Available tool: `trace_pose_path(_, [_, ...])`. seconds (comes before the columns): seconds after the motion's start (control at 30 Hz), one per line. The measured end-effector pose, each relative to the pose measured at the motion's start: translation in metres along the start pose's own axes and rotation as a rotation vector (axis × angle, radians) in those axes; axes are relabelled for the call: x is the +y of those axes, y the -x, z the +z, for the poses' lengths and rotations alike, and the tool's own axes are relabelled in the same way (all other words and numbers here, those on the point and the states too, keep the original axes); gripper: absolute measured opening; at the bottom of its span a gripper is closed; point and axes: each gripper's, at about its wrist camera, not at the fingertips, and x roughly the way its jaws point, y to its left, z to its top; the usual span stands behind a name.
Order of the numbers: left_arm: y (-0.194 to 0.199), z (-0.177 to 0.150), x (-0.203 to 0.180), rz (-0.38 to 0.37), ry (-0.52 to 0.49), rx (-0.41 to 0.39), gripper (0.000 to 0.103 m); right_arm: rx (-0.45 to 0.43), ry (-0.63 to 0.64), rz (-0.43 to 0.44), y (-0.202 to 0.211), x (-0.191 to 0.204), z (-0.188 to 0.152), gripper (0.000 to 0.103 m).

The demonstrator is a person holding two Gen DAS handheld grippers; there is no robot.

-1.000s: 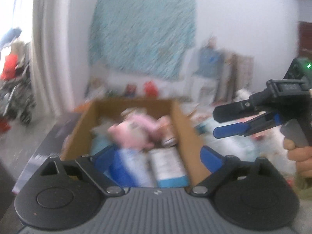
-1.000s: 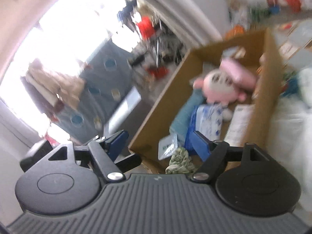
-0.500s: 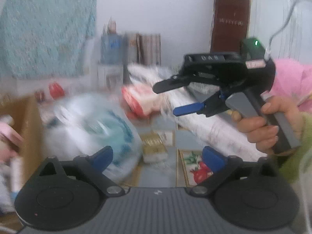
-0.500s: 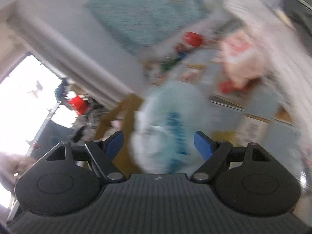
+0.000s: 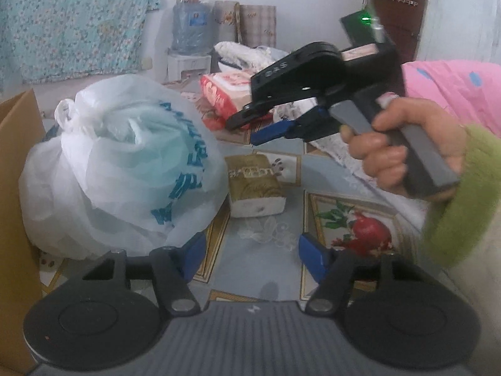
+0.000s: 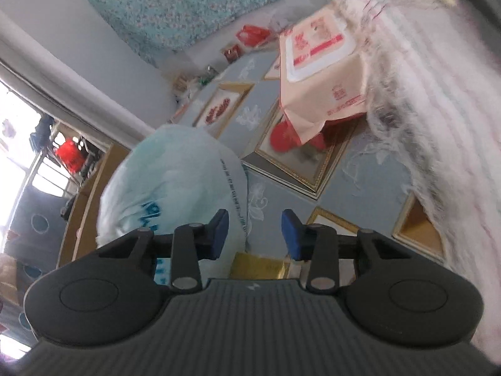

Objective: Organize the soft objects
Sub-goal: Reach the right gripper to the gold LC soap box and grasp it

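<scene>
The left tongs (image 5: pixel 249 255) are hovering low over the patterned floor (image 5: pixel 260 279), blue pads partly spread and just closing, nothing between them. Just left of them, the white plastic bag (image 5: pixel 119 169) is sitting against the cardboard box (image 5: pixel 15 188). It is looking light, squashy and slippery; its knotted handles at the top seem the surest hold. Just right of the bag is lying a gold tissue pack (image 5: pixel 255 185). Beyond the bag, the right tongs (image 5: pixel 260 127) are hanging in the air, narrowed, just closing, empty.
</scene>
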Motion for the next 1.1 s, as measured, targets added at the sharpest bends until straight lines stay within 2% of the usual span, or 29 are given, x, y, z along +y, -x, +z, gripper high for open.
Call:
trace_pose_path(0.1, [-0.001, -0.002, 0.002, -0.007, 0.002, 0.006, 0.066, 0.058, 0.0, 0.006, -0.021, -0.002, 0.001, 0.037])
trace_pose_path(0.2, [-0.002, -0.001, 0.003, -0.011, 0.006, 0.002, 0.067, 0.104, -0.014, 0.016, -0.025, -0.004, -0.009, 0.037])
trace_pose_path(0.37, [-0.008, 0.0, 0.005, -0.035, 0.016, 0.016, 0.067, 0.151, -0.061, 0.064, -0.009, -0.008, -0.032, 0.039])
trace_pose_path(0.67, [-0.002, -0.018, 0.018, -0.042, 0.051, 0.047, 0.068, 0.234, -0.118, 0.162, 0.032, 0.001, -0.103, 0.042])
trace_pose_path(0.73, [0.0, -0.021, 0.022, -0.04, 0.072, 0.056, 0.068, 0.231, -0.111, 0.163, 0.039, 0.004, -0.107, 0.042])
trace_pose_path(0.87, [0.01, -0.024, 0.025, -0.031, 0.082, 0.049, 0.068, 0.143, -0.021, 0.109, 0.057, 0.019, -0.099, 0.042])
trace_pose_path(1.0, [0.017, -0.028, 0.019, -0.05, 0.088, 0.051, 0.069, 0.059, 0.028, 0.109, 0.049, 0.024, -0.085, 0.042])
trace_pose_path(1.1, [0.014, -0.031, 0.01, -0.082, 0.07, 0.073, 0.069, 0.056, 0.022, 0.06, 0.028, 0.02, -0.08, 0.042])
